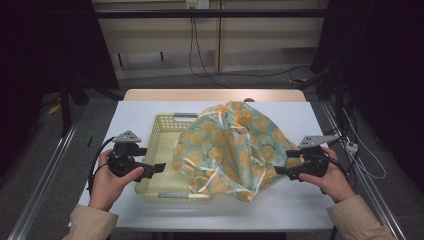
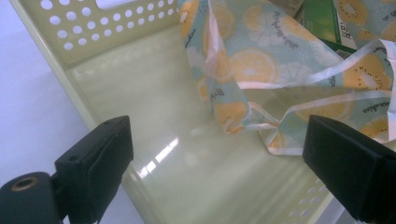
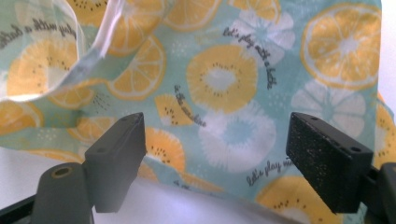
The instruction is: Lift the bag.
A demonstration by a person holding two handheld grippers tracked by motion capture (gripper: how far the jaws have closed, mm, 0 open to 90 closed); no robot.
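Observation:
A teal cloth (image 1: pixel 230 150) printed with orange and kiwi slices and trimmed with white ribbons is heaped over the right half of a pale yellow perforated basket (image 1: pixel 162 125). My left gripper (image 1: pixel 159 167) hovers at the basket's near left corner, open. In the left gripper view, its jaws (image 2: pixel 219 135) stand wide over the basket floor (image 2: pixel 154 116), with the cloth's edge (image 2: pixel 252 60) just beyond them. My right gripper (image 1: pixel 280 171) is at the cloth's right edge, also open. The right gripper view has the cloth (image 3: pixel 224 79) close ahead of the gripper (image 3: pixel 217 128), with nothing pinched.
The basket stands on a white table top (image 1: pixel 300 120) with bare room on both sides and in front. Something green (image 2: pixel 322 18) peeks out under the cloth inside the basket. Metal rails (image 1: pixel 45 170) run along the table's sides, and cables (image 1: pixel 360 155) lie at the right.

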